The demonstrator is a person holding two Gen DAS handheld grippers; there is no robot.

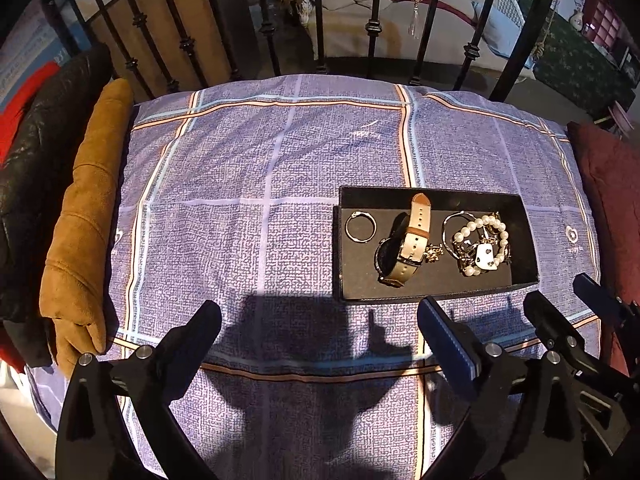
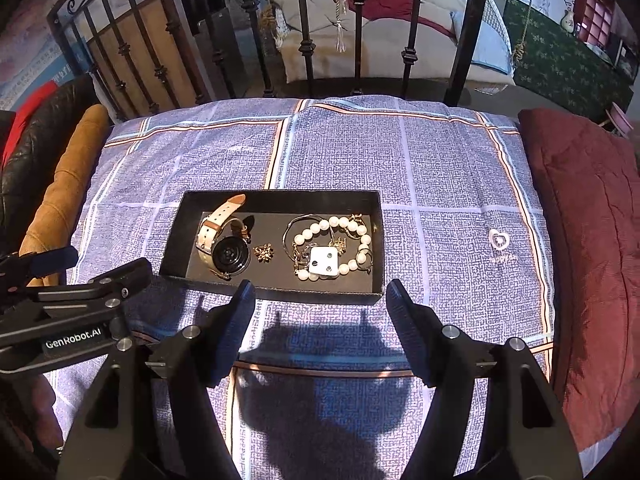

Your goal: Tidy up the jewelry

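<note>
A black tray lies on a blue checked pillow. In it are a silver ring, a watch with a beige strap, a small gold brooch, a pearl bracelet tangled with chains, and a white earring card. My left gripper hangs open near the tray's front left, holding nothing. My right gripper is open just before the tray's front wall, also holding nothing.
A tan cushion and a black leather piece border the pillow on the left. A maroon pillow lies on the right. A black iron railing stands behind the pillow's far edge.
</note>
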